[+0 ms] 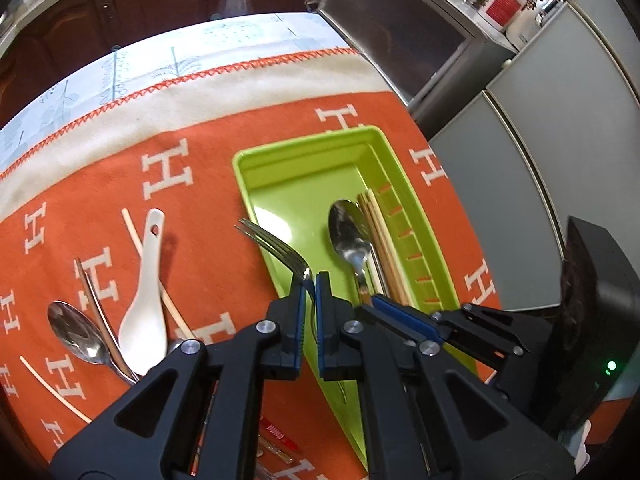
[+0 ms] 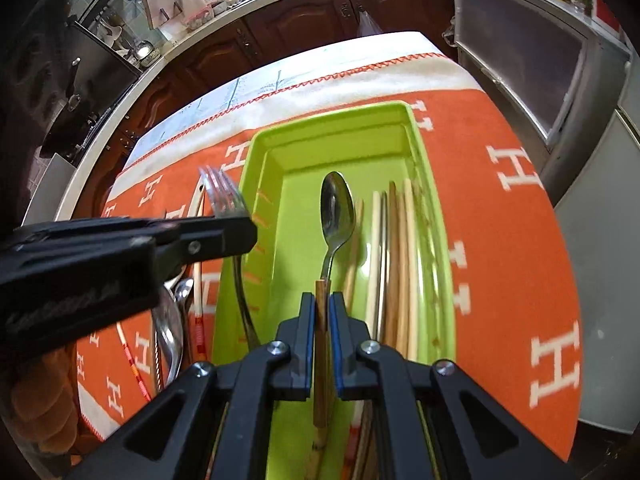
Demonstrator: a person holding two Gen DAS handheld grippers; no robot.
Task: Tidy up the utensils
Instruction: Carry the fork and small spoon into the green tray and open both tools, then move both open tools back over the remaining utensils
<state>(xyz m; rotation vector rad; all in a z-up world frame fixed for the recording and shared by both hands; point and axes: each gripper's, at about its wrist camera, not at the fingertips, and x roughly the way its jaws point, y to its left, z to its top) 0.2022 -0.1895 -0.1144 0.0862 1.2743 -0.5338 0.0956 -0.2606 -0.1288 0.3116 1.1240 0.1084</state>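
- Utensils are split between a green tray [image 1: 280, 184] and the orange cloth [image 1: 208, 152] to its left.
- Left gripper [image 1: 311, 280]: fingers pressed nearly together, pinching the handle of a metal fork [image 1: 276, 246]. Fork hangs over the tray's left rim, tines pointing far and left, long axis running near to far.
- Right gripper [image 2: 321, 300]: fingers nearly closed, pinching the wooden handle of a metal spoon [image 2: 337, 210]. Spoon sits over the tray's middle, bowl pointing far, long axis along the tray's length.
- Chopsticks [image 2: 396, 248] lie in the tray, right of the spoon, parallel to it.
- On the cloth, left of the tray: a white ceramic spoon [image 1: 144, 312], a second metal spoon [image 1: 76, 336], loose chopsticks [image 1: 96, 308].
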